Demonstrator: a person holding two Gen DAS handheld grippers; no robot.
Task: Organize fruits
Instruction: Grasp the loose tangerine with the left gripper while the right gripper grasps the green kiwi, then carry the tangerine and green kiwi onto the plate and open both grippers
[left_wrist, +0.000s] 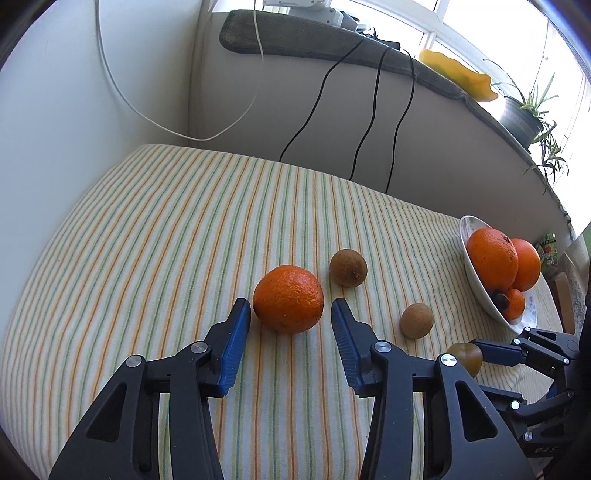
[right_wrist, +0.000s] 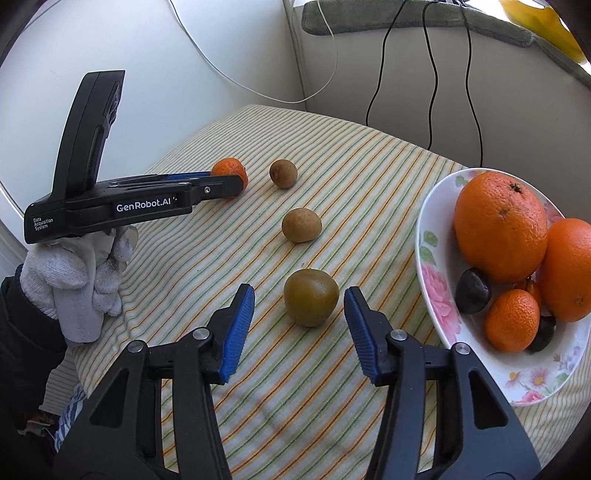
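A small orange mandarin (left_wrist: 288, 299) lies on the striped cloth, between the blue pads of my left gripper (left_wrist: 291, 306). The jaws stand open, with a thin gap on each side of the fruit. In the right wrist view the left gripper (right_wrist: 242, 181) reaches the same mandarin (right_wrist: 227, 169) from the left. My right gripper (right_wrist: 299, 293) is open around a greenish-brown fruit (right_wrist: 311, 297), with clear gaps to both pads. Two brown fruits (right_wrist: 283, 173) (right_wrist: 301, 225) lie loose beyond it. A flowered bowl (right_wrist: 421, 236) at the right holds two large oranges, a mandarin and dark plums.
A person's white-gloved hand (right_wrist: 81, 280) holds the left gripper. Black and white cables (left_wrist: 373, 110) hang down the wall behind the table. A sill with a grey mat (left_wrist: 295, 37) and a potted plant (left_wrist: 524, 114) runs along the back. The cloth's edge drops off at the left.
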